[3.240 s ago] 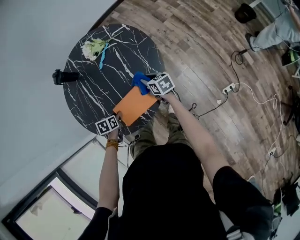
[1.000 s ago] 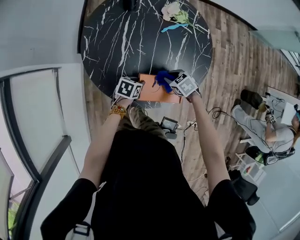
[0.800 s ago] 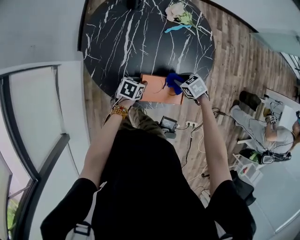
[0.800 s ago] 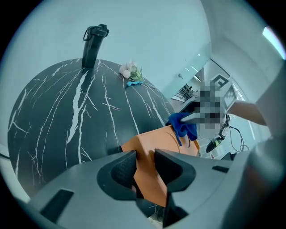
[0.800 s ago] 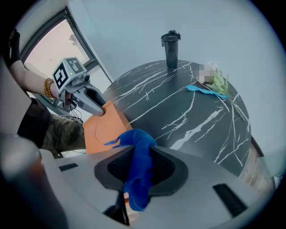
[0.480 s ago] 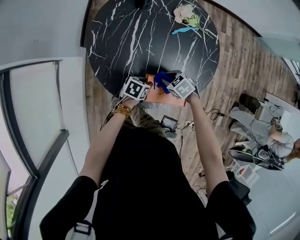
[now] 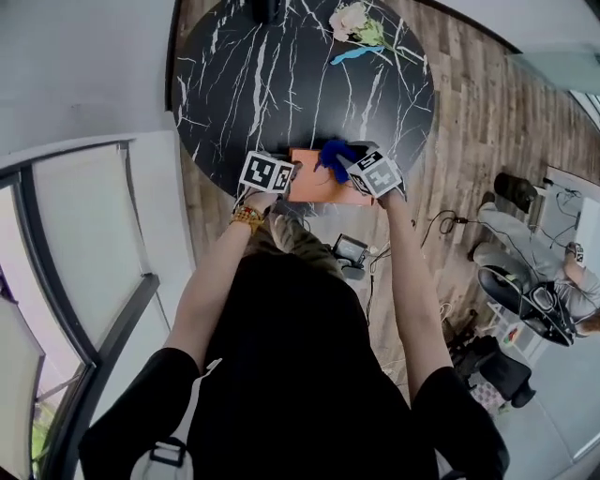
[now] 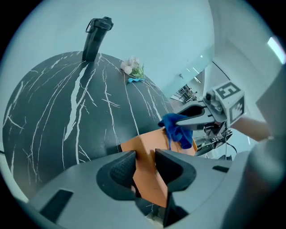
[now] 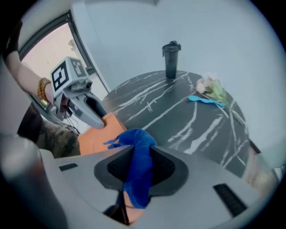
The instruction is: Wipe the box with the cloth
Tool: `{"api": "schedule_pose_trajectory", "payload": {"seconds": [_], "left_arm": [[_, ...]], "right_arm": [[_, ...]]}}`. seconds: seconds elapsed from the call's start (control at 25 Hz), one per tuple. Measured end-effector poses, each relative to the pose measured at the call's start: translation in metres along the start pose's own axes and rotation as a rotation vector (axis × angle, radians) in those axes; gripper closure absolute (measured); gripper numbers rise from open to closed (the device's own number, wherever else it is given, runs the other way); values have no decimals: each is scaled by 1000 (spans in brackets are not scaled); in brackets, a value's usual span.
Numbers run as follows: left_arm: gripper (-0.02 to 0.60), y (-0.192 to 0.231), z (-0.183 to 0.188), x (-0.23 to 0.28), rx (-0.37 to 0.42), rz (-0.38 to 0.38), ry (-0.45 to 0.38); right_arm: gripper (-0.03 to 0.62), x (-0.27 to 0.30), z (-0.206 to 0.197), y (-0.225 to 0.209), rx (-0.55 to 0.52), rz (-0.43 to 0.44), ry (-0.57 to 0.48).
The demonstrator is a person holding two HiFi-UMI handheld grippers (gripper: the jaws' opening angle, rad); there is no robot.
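An orange box [image 7: 319, 187] lies at the near edge of the round black marble table [image 7: 281, 75]. My left gripper [image 7: 289, 178] is shut on the box's left end; in the left gripper view the box [image 8: 149, 154] sits clamped between its jaws [image 8: 145, 167]. My right gripper [image 7: 345, 164] is shut on a blue cloth [image 7: 335, 154], which rests on the box's top towards its right end. In the right gripper view the cloth [image 9: 139, 163] hangs bunched between the jaws [image 9: 139, 169], with the box [image 9: 96, 134] beyond it to the left.
A black bottle [image 8: 94, 38] stands at the table's far edge. A small bunch of pale flowers [image 7: 354, 22] with a light blue ribbon [image 7: 354, 54] lies at the far right. Cables and a power strip [image 7: 349, 251] lie on the wooden floor. A person [image 7: 539, 267] sits at the right.
The right gripper has slid the blue cloth right, then back left, across the box's top. The left gripper has kept its hold on the box's end.
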State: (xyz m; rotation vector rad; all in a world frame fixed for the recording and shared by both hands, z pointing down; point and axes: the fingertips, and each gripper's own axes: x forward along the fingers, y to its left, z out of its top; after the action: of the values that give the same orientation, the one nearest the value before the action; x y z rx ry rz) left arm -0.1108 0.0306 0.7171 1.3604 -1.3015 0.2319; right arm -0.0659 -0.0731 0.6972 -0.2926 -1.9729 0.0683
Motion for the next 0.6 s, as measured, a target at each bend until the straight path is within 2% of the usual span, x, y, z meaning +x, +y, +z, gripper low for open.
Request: {"api": "schedule_pose_trajectory", "payload": {"seconds": [0.08,0.16,0.32,0.4,0.48,0.6], "left_arm": [[443,1,-1,-1,-9,10,-12],[445,0,-3,-2,-28,20,-24],[449,-3,6,2,-2,46,-9],[448,-1,9,2,15,49,23],[448,0,10,0,25,50,44],[448,-1,2,1,6,42,44]], "right_arm": [[507,-18,-29,-22,-13,-123,10],[508,-29,-46,-30,-22,-206,13],[510,-28,-46,-30,-55,-343,-6],[508,-21,-42,-16,-64,-370,-23],[510,-11,-41,11,-17,-351,-47],[514,-1,-42,54,5,-371,-64]]}}
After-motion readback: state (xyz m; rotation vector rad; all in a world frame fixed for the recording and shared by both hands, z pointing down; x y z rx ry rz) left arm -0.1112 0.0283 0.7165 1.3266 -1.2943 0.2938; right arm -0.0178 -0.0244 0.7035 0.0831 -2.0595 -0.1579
